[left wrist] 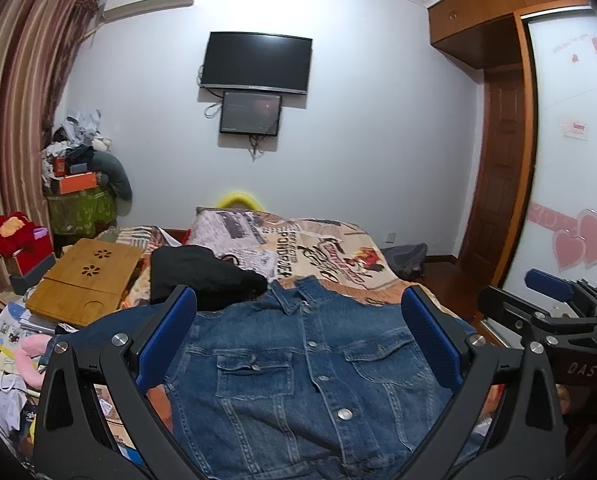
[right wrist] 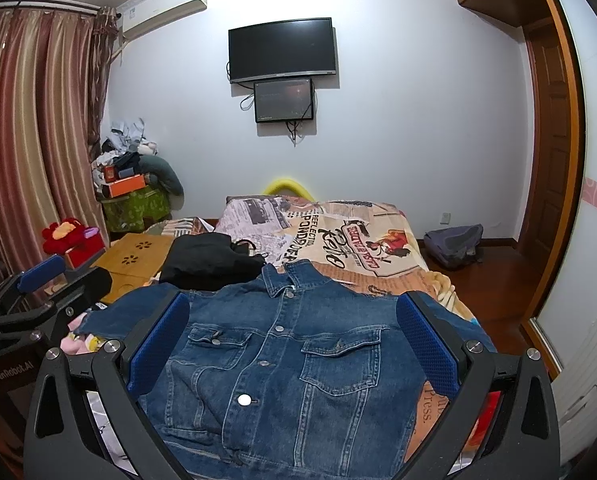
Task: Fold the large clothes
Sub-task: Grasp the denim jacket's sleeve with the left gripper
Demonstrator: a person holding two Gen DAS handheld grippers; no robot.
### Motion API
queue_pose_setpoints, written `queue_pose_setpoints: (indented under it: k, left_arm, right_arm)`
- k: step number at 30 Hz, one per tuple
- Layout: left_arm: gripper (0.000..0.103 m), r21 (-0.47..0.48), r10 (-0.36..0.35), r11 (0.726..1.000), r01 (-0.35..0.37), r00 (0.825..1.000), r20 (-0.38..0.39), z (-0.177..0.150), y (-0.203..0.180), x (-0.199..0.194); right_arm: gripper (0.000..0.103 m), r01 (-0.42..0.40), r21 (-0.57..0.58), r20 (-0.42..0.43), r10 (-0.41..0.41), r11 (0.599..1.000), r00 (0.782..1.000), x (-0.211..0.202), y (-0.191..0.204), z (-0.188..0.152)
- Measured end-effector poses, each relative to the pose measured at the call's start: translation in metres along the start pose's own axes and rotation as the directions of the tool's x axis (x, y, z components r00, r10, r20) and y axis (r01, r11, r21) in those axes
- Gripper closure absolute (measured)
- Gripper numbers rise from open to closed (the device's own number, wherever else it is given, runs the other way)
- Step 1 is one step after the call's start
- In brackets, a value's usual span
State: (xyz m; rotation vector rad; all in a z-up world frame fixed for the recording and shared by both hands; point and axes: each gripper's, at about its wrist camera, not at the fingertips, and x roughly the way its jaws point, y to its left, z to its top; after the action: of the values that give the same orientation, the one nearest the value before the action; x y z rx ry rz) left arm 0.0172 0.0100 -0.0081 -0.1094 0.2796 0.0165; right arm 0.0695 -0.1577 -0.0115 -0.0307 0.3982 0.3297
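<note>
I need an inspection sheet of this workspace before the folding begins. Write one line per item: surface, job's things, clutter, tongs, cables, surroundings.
Surface: bed with a printed blanket, partly covered.
Job's things: denim jacket lying front up, buttoned, collar toward the far wall; black garment bunched beyond its collar.
Clutter: wooden lap tray left of the bed; papers and a pink soft toy below it; red plush flower.
Tongs: left tongs open above the jacket, holding nothing; right tongs open, holding nothing.
Cables: loose wires hang by the small screen.
Surroundings: television, air conditioner, curtains, backpack on the floor.
</note>
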Motion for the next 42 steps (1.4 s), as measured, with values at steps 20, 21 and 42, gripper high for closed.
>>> queue_pose_setpoints:
  k: [20, 21, 42]
  left_arm:
    - [0.000, -0.146, 0.368, 0.913, -0.382, 0.923, -0.115, -0.010, 0.181, 0.097]
    - [0.000, -0.165, 0.380, 0.901, -0.400, 0.914, -0.140, -0.015, 0.195, 0.103]
    - [0.020, -0.644, 0.048, 0.556, -0.525, 0.794, -0.606, -0.206, 0.403, 0.194]
  right_arm:
    - [0.000, 0.016, 0.000, -0.105, -0.016, 1.000, 0.994, 0.087, -0.015, 0.006]
    - [0.000, 0.021, -0.004, -0.119, -0.021, 1.000, 0.993, 0.094, -0.016, 0.005]
    - [0.000, 0.025, 0.117, -0.427, 0.027, 0.993, 0.904, 0.191, -0.028, -0.033]
